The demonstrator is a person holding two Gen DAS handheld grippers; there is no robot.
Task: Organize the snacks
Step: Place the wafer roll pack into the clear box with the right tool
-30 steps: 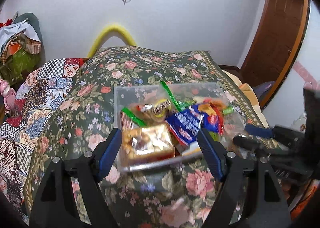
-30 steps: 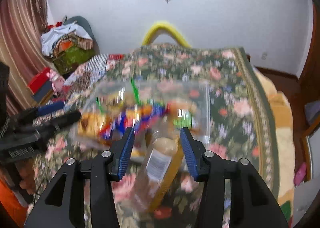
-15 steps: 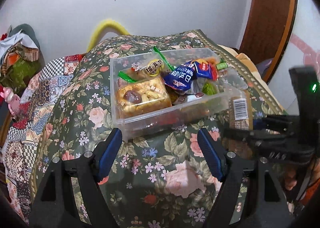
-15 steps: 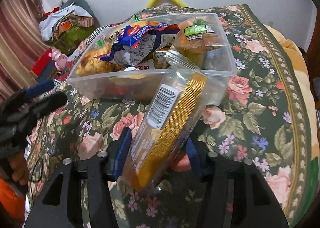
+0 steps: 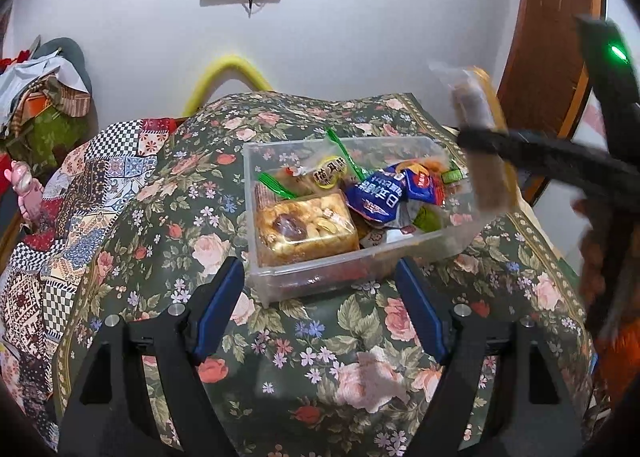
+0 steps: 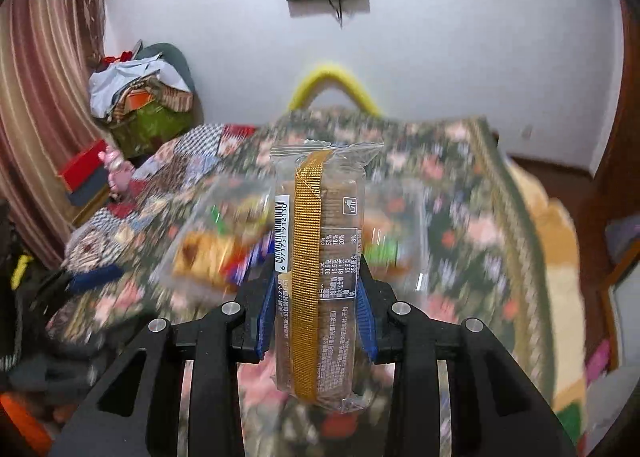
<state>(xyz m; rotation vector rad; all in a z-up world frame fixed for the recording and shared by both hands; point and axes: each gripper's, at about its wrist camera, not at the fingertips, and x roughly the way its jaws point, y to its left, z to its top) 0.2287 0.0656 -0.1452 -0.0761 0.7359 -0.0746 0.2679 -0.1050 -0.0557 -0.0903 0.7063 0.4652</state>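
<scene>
- Right gripper point(image 6: 316, 297): clamped on a clear-wrapped biscuit packet point(image 6: 320, 257) with a gold strip down its length; jaws have just been closing, blue pads pressed to both long sides of the wrapper.
- Packet upright between the pads, top seal well beyond the fingertips, lower end hanging back toward the gripper body.
- Beyond the packet, blurred: clear plastic snack box point(image 6: 192, 241) on the floral bedspread point(image 6: 460, 193).
- Left gripper point(image 5: 320, 297): jaws wide, nothing between them, just short of the box's near corner.
- Snack box point(image 5: 256, 217) just ahead of the left fingertips, filled with a nut cake pack point(image 5: 304, 227), a blue wrapper point(image 5: 380, 197) and green-sealed packs.
- Held packet point(image 5: 476, 105) up and to the right of the left gripper, above the box's right end.
</scene>
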